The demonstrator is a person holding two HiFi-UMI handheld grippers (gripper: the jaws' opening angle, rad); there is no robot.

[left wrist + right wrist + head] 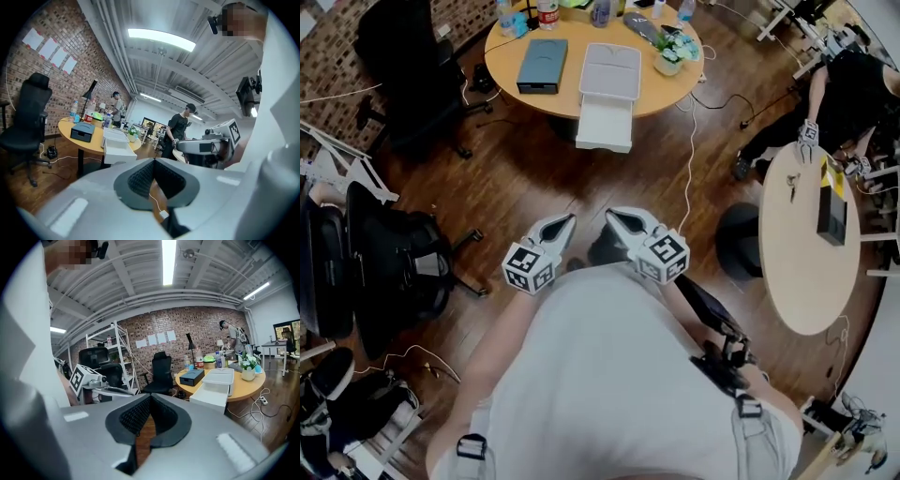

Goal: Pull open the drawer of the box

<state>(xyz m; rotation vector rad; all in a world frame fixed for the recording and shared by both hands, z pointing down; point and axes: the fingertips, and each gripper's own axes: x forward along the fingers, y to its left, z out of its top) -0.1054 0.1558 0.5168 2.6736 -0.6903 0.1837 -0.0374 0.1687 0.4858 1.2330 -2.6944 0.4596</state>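
My left gripper and right gripper, clenched empty, hang well short of the drawer overhanging the table's near edge.

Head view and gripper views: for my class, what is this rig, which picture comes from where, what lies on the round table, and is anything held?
A person holds a two-jaw tool in each hand: the left hand-held gripper and the right hand-held gripper. The head view looks down from a camera on the person's head; each gripper view looks along one tool's jaws. On the round table lie a white box with its drawer pulled out, a dark box, a plant and bottles. Both pairs of jaws are shut, holding nothing.
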